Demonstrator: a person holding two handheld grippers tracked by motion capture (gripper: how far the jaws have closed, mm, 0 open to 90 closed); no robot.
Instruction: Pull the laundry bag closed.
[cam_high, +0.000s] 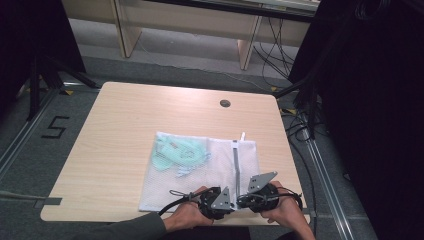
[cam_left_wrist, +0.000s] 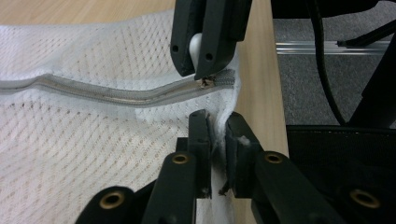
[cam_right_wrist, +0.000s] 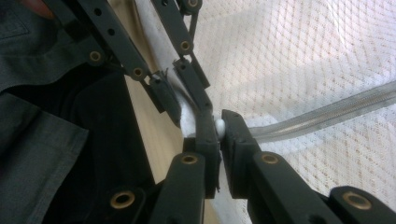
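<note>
A white mesh laundry bag (cam_high: 200, 170) lies flat on the table with a teal garment (cam_high: 177, 155) inside it. Its grey zipper (cam_high: 235, 165) runs toward the front edge. My left gripper (cam_high: 230, 201) is shut on the mesh fabric (cam_left_wrist: 217, 122) at the bag's near corner, just beside the zipper's end. My right gripper (cam_high: 243, 198) is shut on the white zipper pull (cam_right_wrist: 219, 125) at that same end. In the left gripper view, the right gripper (cam_left_wrist: 198, 60) holds the pull (cam_left_wrist: 195, 45) over the zipper track (cam_left_wrist: 116, 95). In the right gripper view, the left gripper (cam_right_wrist: 184, 105) pinches the bag's edge.
The wooden table (cam_high: 125, 130) has a round cable hole (cam_high: 225, 103) at the back. Both hands sit at the table's front edge (cam_high: 100, 217). Cables (cam_high: 300, 130) lie on the floor to the right, and black stands (cam_high: 40, 75) rise at the left.
</note>
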